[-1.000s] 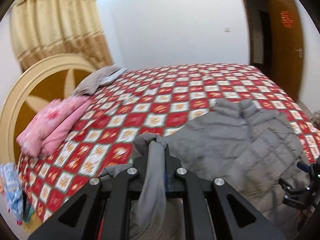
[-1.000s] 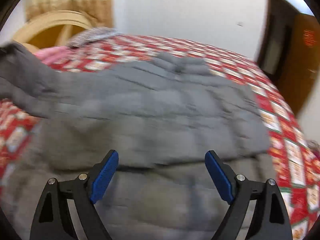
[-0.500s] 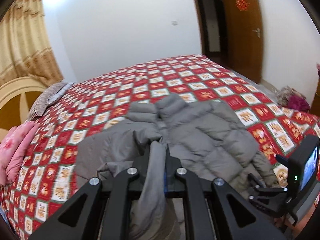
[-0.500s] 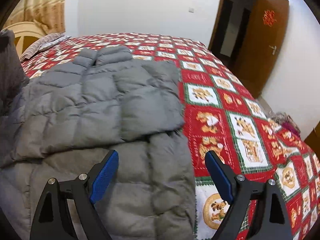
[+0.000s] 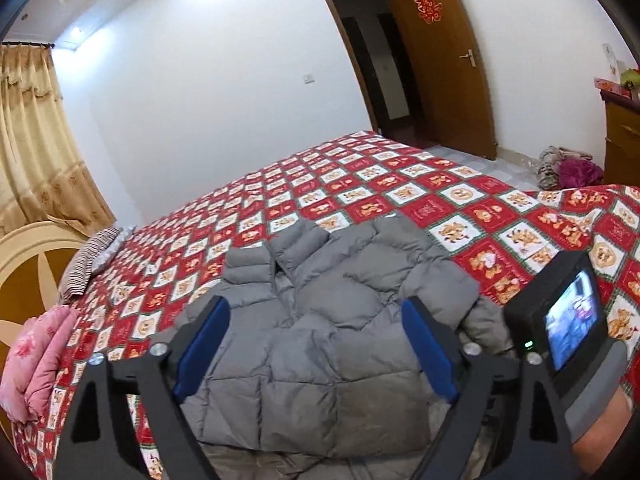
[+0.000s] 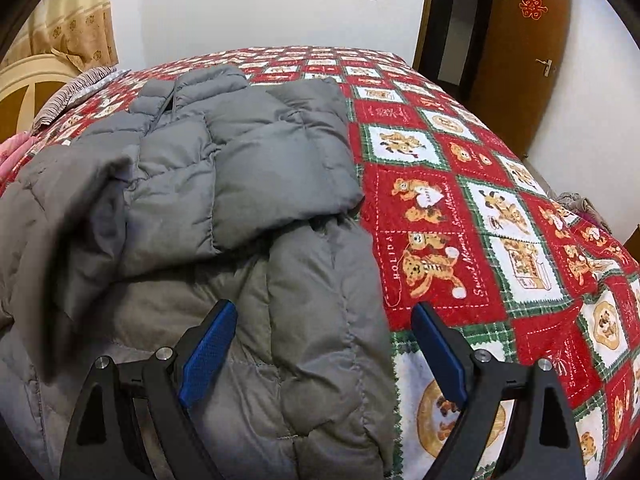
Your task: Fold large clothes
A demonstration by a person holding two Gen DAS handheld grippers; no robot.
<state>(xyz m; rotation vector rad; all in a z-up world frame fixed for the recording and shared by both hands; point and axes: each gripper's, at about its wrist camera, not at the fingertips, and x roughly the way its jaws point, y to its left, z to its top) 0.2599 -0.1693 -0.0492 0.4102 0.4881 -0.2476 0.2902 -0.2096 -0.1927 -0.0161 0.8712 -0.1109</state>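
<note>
A grey quilted puffer jacket [image 5: 320, 320] lies on the bed's red patterned cover [image 5: 420, 192], collar toward the far side and both sleeves folded in over the body. My left gripper [image 5: 316, 316] hovers above the jacket; its jaws are opening wide and the blue pads press on nothing. In the right wrist view the jacket [image 6: 240, 168] fills the left half. My right gripper [image 6: 324, 320] stands open over the jacket's right edge, its pads apart from the cloth. The right-hand tool's body with its small screen [image 5: 568, 320] shows at the left view's right side.
Pink bedding [image 5: 44, 356] and a striped pillow [image 5: 88, 260] lie by the round headboard [image 5: 28, 264] on the left. A brown door [image 5: 444, 64] stands open at the back. A heap of clothes [image 5: 568, 166] sits on the floor beside a wooden cabinet [image 5: 624, 140].
My left gripper carried the grey sleeve rightward across the jacket, then let it go and opened wide. The right gripper shifted right toward the jacket's edge, staying open.
</note>
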